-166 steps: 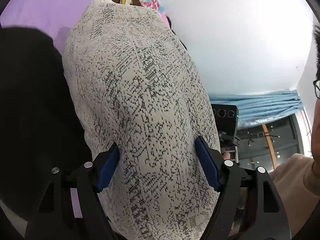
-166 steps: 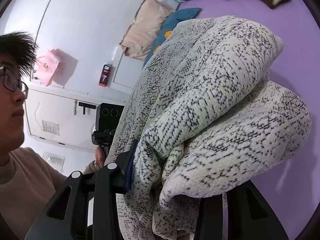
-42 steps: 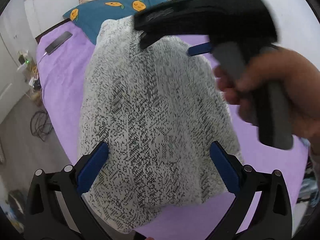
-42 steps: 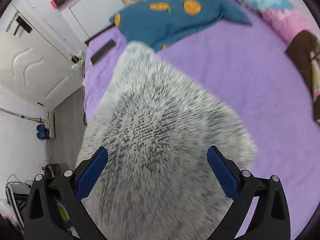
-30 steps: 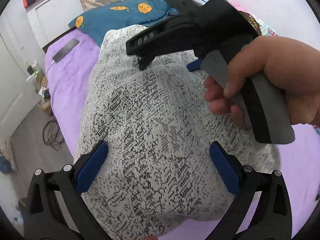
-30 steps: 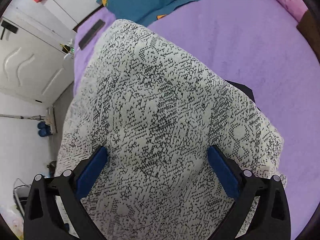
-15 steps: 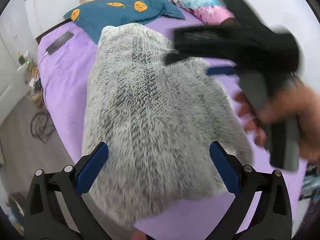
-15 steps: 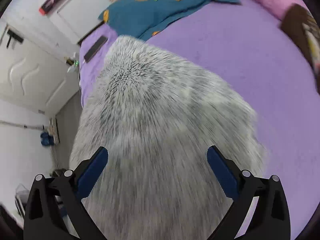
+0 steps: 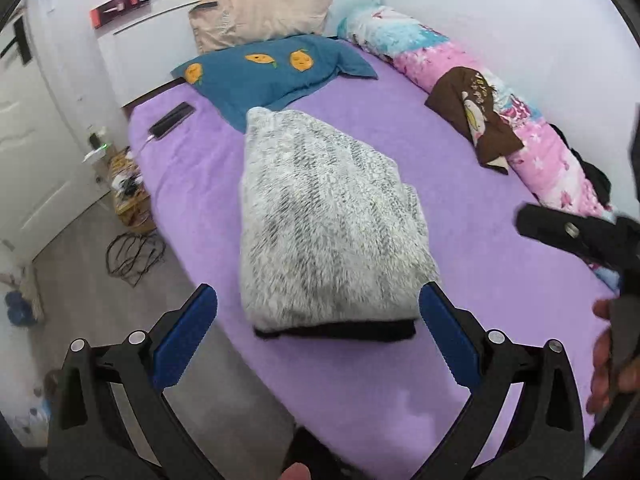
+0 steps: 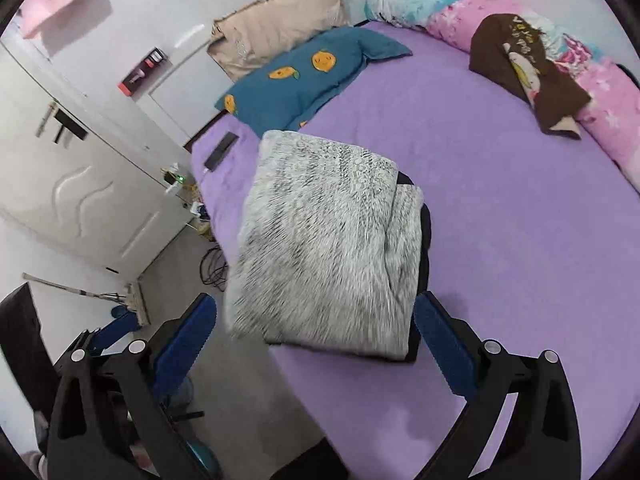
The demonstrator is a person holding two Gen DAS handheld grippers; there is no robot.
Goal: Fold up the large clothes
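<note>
A folded white-and-black knit sweater (image 9: 324, 216) (image 10: 328, 240) lies flat on the purple bed (image 9: 460, 208) (image 10: 500, 220), near its left edge. A dark garment (image 9: 340, 330) (image 10: 422, 240) shows beneath it at the near and right edges. My left gripper (image 9: 318, 336) hovers open above the near end of the sweater, holding nothing. My right gripper (image 10: 314, 334) is open too, raised over the sweater's near end. In the left wrist view the right gripper's black body (image 9: 580, 236) and a hand (image 9: 608, 360) appear at the far right.
A teal pillow (image 9: 276, 72) and a beige pillow (image 9: 260, 12) lie at the bed's head. A pink rolled quilt (image 9: 500, 92) with a brown cloth (image 9: 472, 116) lines the wall. A phone (image 9: 172, 120) lies on the bed's corner. Cables (image 9: 132, 254) lie on the floor.
Both grippers have pulled back and up from the sweater, which now lies folded on the bed. The right gripper has swung away to the right in the left wrist view.
</note>
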